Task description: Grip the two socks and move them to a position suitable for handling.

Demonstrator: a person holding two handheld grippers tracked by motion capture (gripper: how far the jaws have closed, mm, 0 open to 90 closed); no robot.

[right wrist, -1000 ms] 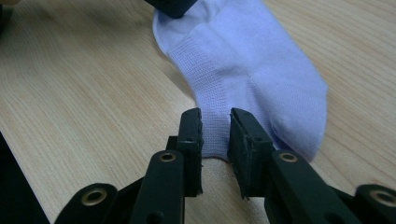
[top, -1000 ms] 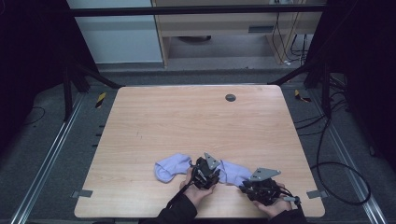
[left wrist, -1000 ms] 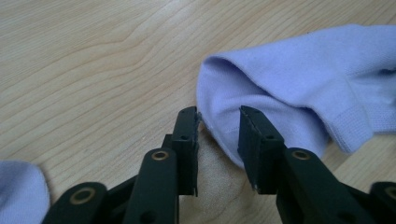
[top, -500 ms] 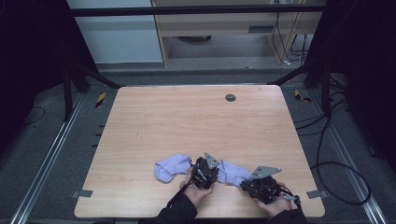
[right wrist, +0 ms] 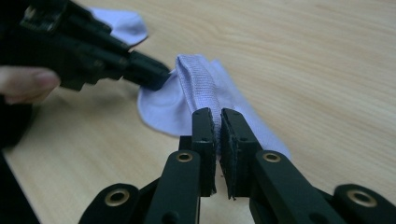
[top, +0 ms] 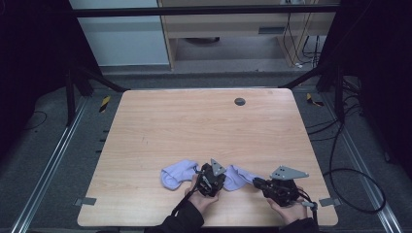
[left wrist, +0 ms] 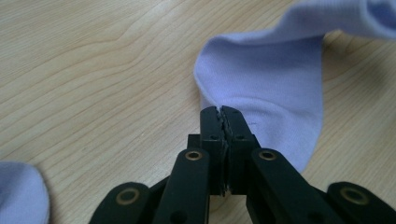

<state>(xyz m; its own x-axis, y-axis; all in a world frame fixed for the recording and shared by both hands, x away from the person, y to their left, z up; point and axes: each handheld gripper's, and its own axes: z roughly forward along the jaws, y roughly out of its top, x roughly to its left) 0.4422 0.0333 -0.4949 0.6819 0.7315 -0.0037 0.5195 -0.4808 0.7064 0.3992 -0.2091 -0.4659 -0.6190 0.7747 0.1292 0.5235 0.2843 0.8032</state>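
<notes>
- Lavender sock [top: 180,173] lies near the front edge of the counter [top: 204,126], its long axis running left to right across the high view, with a bend at mid-length.
- Material: soft knit fabric, ribbed along the raised fold; rounded end at left.
- Left hand-held gripper [left wrist: 219,112]: jaws have just been closing, now clamped on a fabric edge mid-sock.
- Right hand-held gripper [right wrist: 217,116]: jaws have just been closing; clamped on the ribbed fold at the sock's right end.
- Counter: pale wood-grain laminate, smooth.
</notes>
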